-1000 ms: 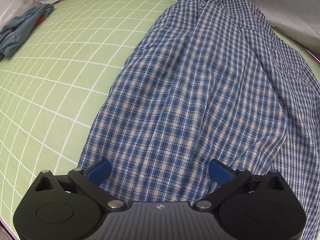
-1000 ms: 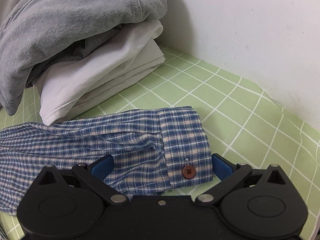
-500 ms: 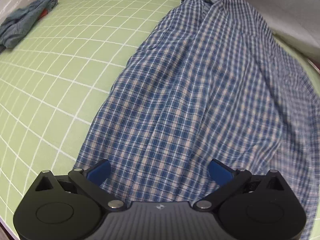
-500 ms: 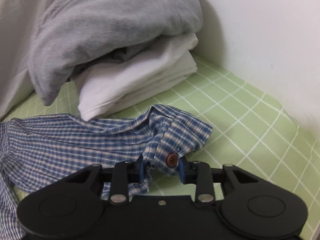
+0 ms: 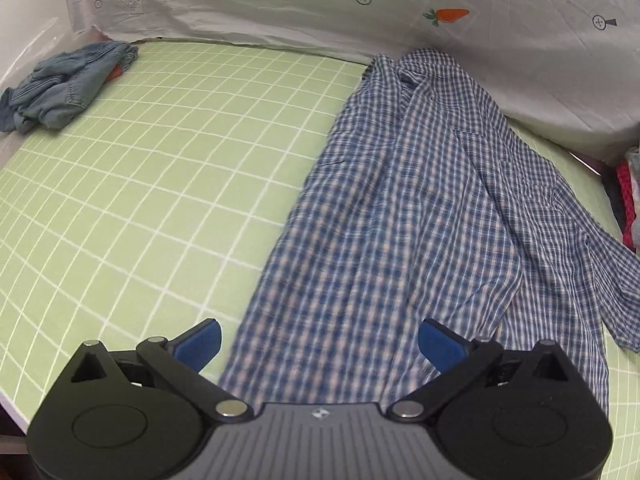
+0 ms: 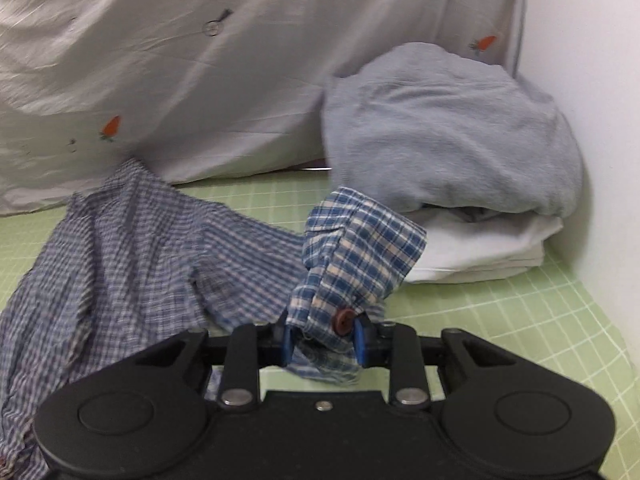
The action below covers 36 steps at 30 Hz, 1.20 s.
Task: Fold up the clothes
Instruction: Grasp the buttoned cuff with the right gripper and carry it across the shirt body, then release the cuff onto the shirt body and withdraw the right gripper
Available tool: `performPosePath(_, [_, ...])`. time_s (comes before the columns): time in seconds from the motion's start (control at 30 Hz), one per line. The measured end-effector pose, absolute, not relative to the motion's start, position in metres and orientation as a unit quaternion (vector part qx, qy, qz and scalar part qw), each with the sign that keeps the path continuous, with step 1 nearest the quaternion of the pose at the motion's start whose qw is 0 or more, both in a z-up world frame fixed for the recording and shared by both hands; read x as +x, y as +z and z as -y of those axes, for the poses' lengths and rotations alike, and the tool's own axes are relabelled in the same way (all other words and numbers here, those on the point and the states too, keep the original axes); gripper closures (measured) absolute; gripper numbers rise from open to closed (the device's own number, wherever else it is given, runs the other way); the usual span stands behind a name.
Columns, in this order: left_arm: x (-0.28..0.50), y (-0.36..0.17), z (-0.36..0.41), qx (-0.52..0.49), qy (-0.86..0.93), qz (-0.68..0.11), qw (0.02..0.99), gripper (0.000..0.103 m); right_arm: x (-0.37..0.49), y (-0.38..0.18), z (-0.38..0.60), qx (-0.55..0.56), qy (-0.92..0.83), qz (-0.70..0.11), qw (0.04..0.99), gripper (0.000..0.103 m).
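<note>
Our right claw [image 6: 322, 340] is clamped on the cuff [image 6: 360, 256] of the shirt [image 5: 400, 216], the blue pads pinching the fabric right at the brown button [image 6: 345, 321]. That is the weak point: the grip sits partly on the hard button and on a bunched edge, so a quick pull could let the cuff slide out and the sleeve would drop back in a heap. A second risk is drag. The shirt lies loose and wrinkled on the green grid sheet [image 5: 140, 160], so carrying the sleeve across may tug the body askew instead of laying a clean fold. The lifted cuff also hangs near the grey top [image 6: 448, 132] stacked on the white pile [image 6: 484, 252]; a wide swing could brush that stack and topple it.

Our right claw points forward and somewhat down, with the cuff held clear of the sheet. Our left claw [image 5: 318, 340] has its jaws wide with nothing between the pads, tilted steeply down over the shirt's near hem, which lies flat below it. With that hem unpinned, nothing stops the body from sliding. The jeans [image 5: 64, 84] sit well apart in the far left corner.
</note>
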<state>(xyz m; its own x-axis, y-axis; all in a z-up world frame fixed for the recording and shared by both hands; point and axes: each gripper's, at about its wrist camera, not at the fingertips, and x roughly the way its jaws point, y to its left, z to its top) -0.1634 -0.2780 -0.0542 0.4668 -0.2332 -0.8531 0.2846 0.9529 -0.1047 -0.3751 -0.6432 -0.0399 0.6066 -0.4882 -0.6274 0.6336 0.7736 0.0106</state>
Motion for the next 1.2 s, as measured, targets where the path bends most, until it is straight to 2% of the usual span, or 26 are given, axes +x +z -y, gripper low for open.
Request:
performPosePath(0.23, [-0.179, -0.061, 0.24, 0.023, -0.149, -0.495, 0.856, 0.0, -0.331, -0.074, 0.554, 0.128, -0.228, -0.381, 0.887, 0.072])
performPosePath(0.3, [-0.181, -0.062, 0.233, 0.026, -0.145, -0.496, 0.855, 0.0, -0.328, -0.083, 0.536, 0.137, -0.218, -0.397, 0.881, 0.066])
performPosePath(0.4, [-0.182, -0.063, 0.23, 0.022, -0.145, -0.495, 0.856, 0.0, -0.335, -0.083, 0.521, 0.138, -0.217, -0.397, 0.881, 0.04])
performPosePath(0.43, [-0.183, -0.063, 0.232, 0.024, -0.146, -0.494, 0.857, 0.0, -0.341, -0.081, 0.52, 0.146, -0.222, -0.39, 0.882, 0.037])
performPosePath(0.5, [-0.186, -0.063, 0.237, 0.031, -0.151, -0.491, 0.857, 0.0, -0.354, -0.075, 0.527, 0.17, -0.234, -0.373, 0.882, 0.023])
performPosePath(0.57, [-0.191, -0.064, 0.246, 0.036, -0.16, -0.49, 0.856, 0.0, -0.367, -0.07, 0.536, 0.194, -0.247, -0.355, 0.88, 0.018])
performPosePath(0.67, [-0.199, -0.065, 0.267, 0.045, -0.178, -0.486, 0.854, 0.0, -0.385, -0.067, 0.547, 0.203, -0.278, -0.346, 0.873, 0.017])
performPosePath(0.8, [-0.21, -0.066, 0.303, 0.058, -0.204, -0.477, 0.853, 0.0, -0.411, -0.071, 0.566, 0.2, -0.315, -0.354, 0.857, 0.007])
performPosePath(0.9, [-0.221, -0.067, 0.333, 0.068, -0.221, -0.472, 0.851, 0.0, -0.432, -0.078, 0.582, 0.193, -0.34, -0.367, 0.844, 0.004])
performPosePath(1.1, [-0.239, -0.079, 0.387, 0.074, -0.244, -0.479, 0.84, 0.0, -0.467, -0.09, 0.62, 0.192, -0.364, -0.383, 0.827, 0.003])
performPosePath(1.2, [-0.241, -0.086, 0.406, 0.056, -0.257, -0.492, 0.83, 0.004, -0.477, -0.096, 0.641, 0.192, -0.371, -0.39, 0.82, 0.003])
